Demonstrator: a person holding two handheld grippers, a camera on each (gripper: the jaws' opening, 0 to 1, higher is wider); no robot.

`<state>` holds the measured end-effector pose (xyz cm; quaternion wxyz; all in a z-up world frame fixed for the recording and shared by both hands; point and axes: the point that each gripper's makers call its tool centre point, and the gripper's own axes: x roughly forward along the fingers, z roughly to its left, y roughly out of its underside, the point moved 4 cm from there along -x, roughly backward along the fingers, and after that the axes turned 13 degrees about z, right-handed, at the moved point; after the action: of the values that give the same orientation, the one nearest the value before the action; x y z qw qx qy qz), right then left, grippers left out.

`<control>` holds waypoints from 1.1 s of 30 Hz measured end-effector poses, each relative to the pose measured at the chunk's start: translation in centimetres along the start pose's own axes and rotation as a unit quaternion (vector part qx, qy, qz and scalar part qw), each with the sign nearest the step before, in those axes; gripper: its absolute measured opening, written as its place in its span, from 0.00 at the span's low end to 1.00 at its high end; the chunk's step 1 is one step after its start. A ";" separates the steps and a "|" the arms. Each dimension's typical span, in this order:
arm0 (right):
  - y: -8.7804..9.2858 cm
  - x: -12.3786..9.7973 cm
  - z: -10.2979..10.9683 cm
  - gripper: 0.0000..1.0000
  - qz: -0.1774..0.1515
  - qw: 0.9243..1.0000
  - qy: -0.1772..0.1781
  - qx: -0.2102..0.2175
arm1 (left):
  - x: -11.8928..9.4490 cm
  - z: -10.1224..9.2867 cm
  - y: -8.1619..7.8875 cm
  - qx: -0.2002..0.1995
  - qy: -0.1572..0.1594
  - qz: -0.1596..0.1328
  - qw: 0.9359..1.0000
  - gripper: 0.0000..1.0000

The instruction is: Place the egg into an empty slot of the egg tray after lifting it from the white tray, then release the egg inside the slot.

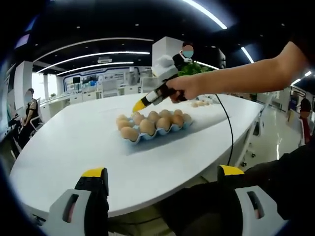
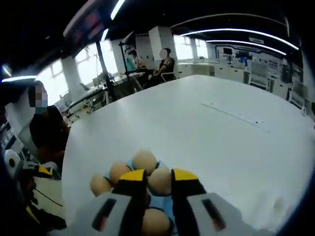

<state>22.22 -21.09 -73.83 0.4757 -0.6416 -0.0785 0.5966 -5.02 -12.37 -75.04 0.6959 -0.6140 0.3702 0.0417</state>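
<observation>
In the left gripper view, the left hand-held gripper (image 1: 160, 178) is hanging at the near edge of the white desk (image 1: 74, 147), well apart from the eggs. Its two yellow-tipped jaws are standing wide apart with nothing between them, so it is released. Further on the desk, a blue egg tray (image 1: 147, 137) is lying with many brown eggs (image 1: 146, 126) sitting in its slots. Above the far side of this tray, the right hand-held gripper (image 1: 138, 105) is coming in from the right, held by a person's hand (image 1: 184, 88), with its yellow tips pointing down and to the left, toward the tray. A black cable (image 1: 227, 123) is running from it down over the desk edge. Behind it, a few more eggs (image 1: 201, 103) are lying on the desk; I cannot tell whether a white tray is under them. People are sitting at the far left of the room.

In the right gripper view, the right hand-held gripper (image 2: 160, 179) is hovering just over the egg tray (image 2: 160, 201). Its jaws are standing close together with only a narrow gap. One egg (image 2: 158, 181) is showing between and behind the tips, but I cannot tell whether the jaws are grasping it or only standing above it. Other eggs are lying around it in the slots.
</observation>
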 end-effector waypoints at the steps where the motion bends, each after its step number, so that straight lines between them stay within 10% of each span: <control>1: -0.1 -0.3 0.0 0.19 -0.010 1.000 -0.005 0.000 | 0.0 0.0 0.0 0.000 0.000 0.000 1.000 0.93; 10: 0.8 -5.1 -1.1 0.20 -0.095 0.994 -0.020 0.044 | 0.2 0.0 0.6 -0.011 0.001 -0.004 1.000 0.93; 17: 3.8 -7.6 -3.2 0.21 -0.096 0.991 0.095 0.006 | 0.8 -0.1 0.2 -0.006 0.013 -0.008 1.000 0.93; 23: 6.1 -11.5 -6.1 0.21 -0.156 0.965 0.196 0.076 | 0.7 0.0 -0.4 -0.002 0.011 -0.016 1.000 0.93; 33: 12.8 -18.1 -11.5 0.24 -0.154 0.914 0.338 0.163 | 1.8 0.0 -0.6 -0.009 0.012 -0.015 1.000 0.93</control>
<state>20.93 -45.99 -72.21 0.6577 -0.6985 0.0877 0.2682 -3.43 -13.18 -75.60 0.6862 -0.6266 0.3684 0.0272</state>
